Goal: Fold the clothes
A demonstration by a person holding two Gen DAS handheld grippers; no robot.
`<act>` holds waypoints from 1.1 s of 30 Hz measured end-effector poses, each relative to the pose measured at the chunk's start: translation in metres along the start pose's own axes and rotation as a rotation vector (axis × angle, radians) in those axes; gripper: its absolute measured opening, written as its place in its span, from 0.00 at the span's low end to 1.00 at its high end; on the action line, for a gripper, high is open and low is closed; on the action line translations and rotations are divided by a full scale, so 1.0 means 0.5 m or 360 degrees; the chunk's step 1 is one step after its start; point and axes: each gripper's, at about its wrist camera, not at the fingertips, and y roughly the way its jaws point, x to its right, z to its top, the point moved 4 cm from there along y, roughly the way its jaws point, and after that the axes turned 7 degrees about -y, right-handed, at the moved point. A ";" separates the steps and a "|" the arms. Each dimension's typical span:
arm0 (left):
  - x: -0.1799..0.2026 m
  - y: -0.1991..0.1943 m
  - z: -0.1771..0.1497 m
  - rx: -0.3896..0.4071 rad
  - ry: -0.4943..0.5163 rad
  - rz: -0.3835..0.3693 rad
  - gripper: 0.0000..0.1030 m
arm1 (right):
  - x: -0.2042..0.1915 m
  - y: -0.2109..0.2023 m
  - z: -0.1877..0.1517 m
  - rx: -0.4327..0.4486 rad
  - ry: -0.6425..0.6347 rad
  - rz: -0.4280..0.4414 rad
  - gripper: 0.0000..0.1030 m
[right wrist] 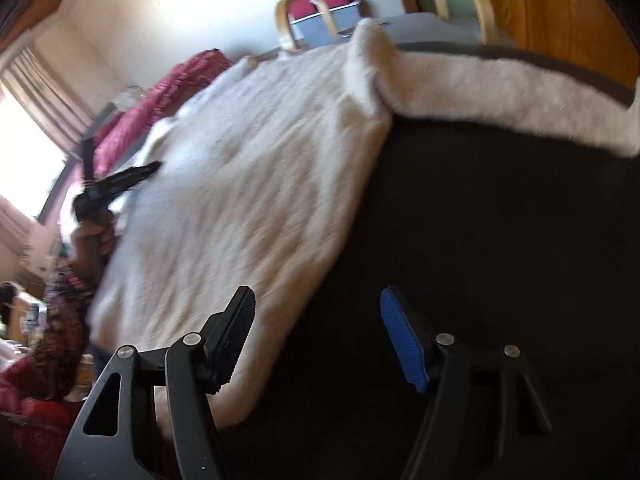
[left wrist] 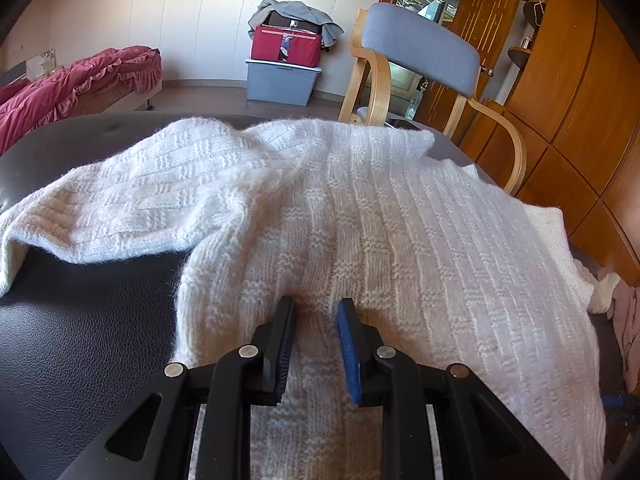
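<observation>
A white knit sweater (left wrist: 360,208) lies spread on a black leather surface (left wrist: 88,328), with one sleeve stretched out to the left. My left gripper (left wrist: 316,308) rests on the sweater near its lower hem, its fingers close together with a ridge of knit pinched between them. The right wrist view is blurred by motion. There the sweater (right wrist: 240,168) fills the left half, a sleeve trailing off to the upper right. My right gripper (right wrist: 317,294) stands wide open over the sweater's near edge and the black surface (right wrist: 480,240), holding nothing. The left gripper (right wrist: 124,180) shows at the sweater's far side.
A wooden armchair with a grey cushion (left wrist: 416,40) stands just behind the surface. A red box on a grey bin (left wrist: 284,68) sits by the wall, pink bedding (left wrist: 72,84) at left, wooden cabinets (left wrist: 568,92) at right. A hand (right wrist: 96,236) holds the left gripper.
</observation>
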 end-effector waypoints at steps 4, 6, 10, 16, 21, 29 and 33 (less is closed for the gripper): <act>-0.001 -0.001 0.000 -0.0001 -0.0009 -0.0010 0.22 | -0.028 0.005 -0.020 -0.0005 0.0009 0.0068 0.68; -0.001 -0.001 0.000 -0.0001 -0.0011 -0.0012 0.22 | -0.042 0.008 -0.029 -0.0008 0.0014 0.0102 0.68; -0.003 -0.001 0.000 -0.0002 -0.0018 -0.0020 0.22 | -0.069 0.012 -0.049 -0.0013 0.0024 0.0169 0.59; -0.004 -0.001 0.000 -0.0002 -0.0024 -0.0026 0.22 | -0.078 0.003 -0.047 -0.0010 0.0029 0.0162 0.14; 0.003 0.000 0.000 0.0003 0.0012 0.0014 0.22 | -0.075 -0.050 -0.016 -0.0029 -0.0092 -0.0104 0.08; 0.003 0.001 0.001 0.0002 0.0009 0.0007 0.22 | -0.081 -0.035 -0.041 -0.0092 -0.0108 0.0083 0.27; 0.003 0.001 0.000 0.0002 0.0007 0.0005 0.22 | -0.095 -0.019 -0.063 -0.0112 -0.0128 0.0235 0.58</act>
